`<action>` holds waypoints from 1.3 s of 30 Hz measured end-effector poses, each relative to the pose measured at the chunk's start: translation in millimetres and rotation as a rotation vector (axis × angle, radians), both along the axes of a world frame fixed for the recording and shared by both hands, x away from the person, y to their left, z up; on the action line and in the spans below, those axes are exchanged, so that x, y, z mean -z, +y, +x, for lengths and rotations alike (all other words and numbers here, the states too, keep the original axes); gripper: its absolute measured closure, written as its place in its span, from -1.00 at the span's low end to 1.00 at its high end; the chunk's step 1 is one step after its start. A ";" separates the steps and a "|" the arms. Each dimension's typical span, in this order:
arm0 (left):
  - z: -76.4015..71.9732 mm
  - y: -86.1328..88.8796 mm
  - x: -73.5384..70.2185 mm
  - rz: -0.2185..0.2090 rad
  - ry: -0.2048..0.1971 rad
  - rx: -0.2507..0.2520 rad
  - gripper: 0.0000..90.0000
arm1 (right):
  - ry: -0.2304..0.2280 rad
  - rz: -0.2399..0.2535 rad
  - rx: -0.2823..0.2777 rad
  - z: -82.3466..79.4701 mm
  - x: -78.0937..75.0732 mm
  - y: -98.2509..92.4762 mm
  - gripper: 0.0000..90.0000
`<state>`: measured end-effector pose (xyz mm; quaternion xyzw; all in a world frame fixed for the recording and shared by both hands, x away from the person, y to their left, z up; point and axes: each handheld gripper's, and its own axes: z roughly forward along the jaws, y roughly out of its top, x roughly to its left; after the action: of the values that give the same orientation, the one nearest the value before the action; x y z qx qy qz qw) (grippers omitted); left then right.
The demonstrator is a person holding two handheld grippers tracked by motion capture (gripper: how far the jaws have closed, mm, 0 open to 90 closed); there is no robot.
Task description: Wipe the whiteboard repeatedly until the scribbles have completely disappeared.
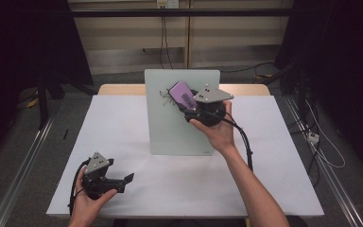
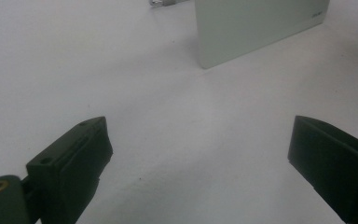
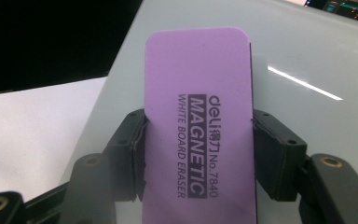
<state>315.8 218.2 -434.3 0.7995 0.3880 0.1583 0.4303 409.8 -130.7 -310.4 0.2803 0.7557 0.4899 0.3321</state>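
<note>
While my right hand-held gripper has the purple whiteboard eraser clamped between its jaws, I have it laid against the upper part of the pale whiteboard that stands on the white counter. In the right gripper view the eraser sits squarely between the two black pads, its printed back towards the camera, so the pickup looks done and the wiping is the step in hand.

Just to the left of the eraser, dark pen marks remain on the board. From the high view they are small and I cannot tell how much ink there is, so I judge the cleaning as unfinished, perhaps only begun. The lower board looks bare.

My left hand-held gripper rests at the near left corner of the counter, well apart from the board, jaws wide with nothing between them.

What is left, I reckon: sweep across those marks, then put the eraser down.
</note>
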 end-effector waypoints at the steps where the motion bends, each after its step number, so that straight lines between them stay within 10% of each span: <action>1: -0.1 0.3 -0.3 0.003 0.005 0.001 -0.88 | 0.002 0.000 -0.004 0.1 0.8 2.1 -0.06; 23: -0.2 1.9 -1.0 -0.008 -0.002 -0.004 -0.88 | 0.044 -0.016 -0.072 2.6 13.7 33.4 -0.06; 39: -0.9 4.8 -1.8 -0.013 -0.008 -0.011 -0.88 | 0.010 -0.001 -0.023 2.3 -3.3 10.3 -0.06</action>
<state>314.9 223.0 -432.5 0.7939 0.3918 0.1616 0.4360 412.1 -120.4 -307.1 0.2741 0.7608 0.4918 0.3228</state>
